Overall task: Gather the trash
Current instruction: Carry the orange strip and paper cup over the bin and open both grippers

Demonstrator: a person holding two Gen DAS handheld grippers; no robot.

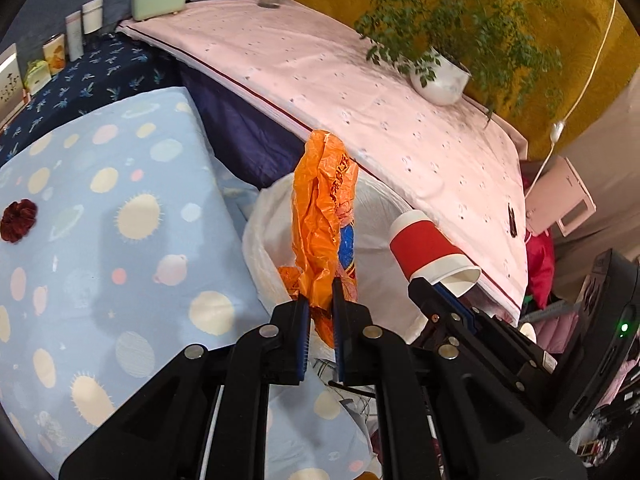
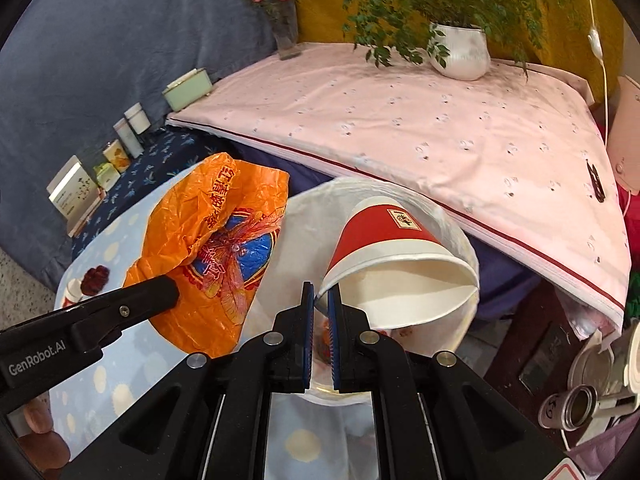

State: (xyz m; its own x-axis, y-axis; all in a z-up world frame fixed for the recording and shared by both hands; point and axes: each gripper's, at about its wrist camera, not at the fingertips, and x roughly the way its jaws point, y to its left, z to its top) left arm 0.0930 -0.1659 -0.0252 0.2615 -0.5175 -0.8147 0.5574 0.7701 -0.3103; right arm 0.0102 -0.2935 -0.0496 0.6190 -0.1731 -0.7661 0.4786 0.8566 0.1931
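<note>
My left gripper (image 1: 321, 296) is shut on a crumpled orange plastic bag (image 1: 322, 216), which stands up from its pads over a white bag-lined bin (image 1: 372, 208). The same orange bag (image 2: 212, 248) shows at the left of the right wrist view, pinched by the left gripper (image 2: 170, 288). My right gripper (image 2: 321, 296) is shut on the rim of a red and white paper cup (image 2: 390, 256), tipped with its mouth toward the camera above the white bin (image 2: 460, 240). In the left wrist view the cup (image 1: 424, 246) and right gripper (image 1: 430, 282) hang at the bin's right side.
A pink-covered table (image 2: 400, 128) with a white potted plant (image 2: 460, 50) runs behind the bin. A light blue planet-print cloth (image 1: 100, 220) with a dark red scrunchie (image 1: 18, 220) lies left. Boxes and bottles (image 1: 72, 40) line the dark blue cloth at the back.
</note>
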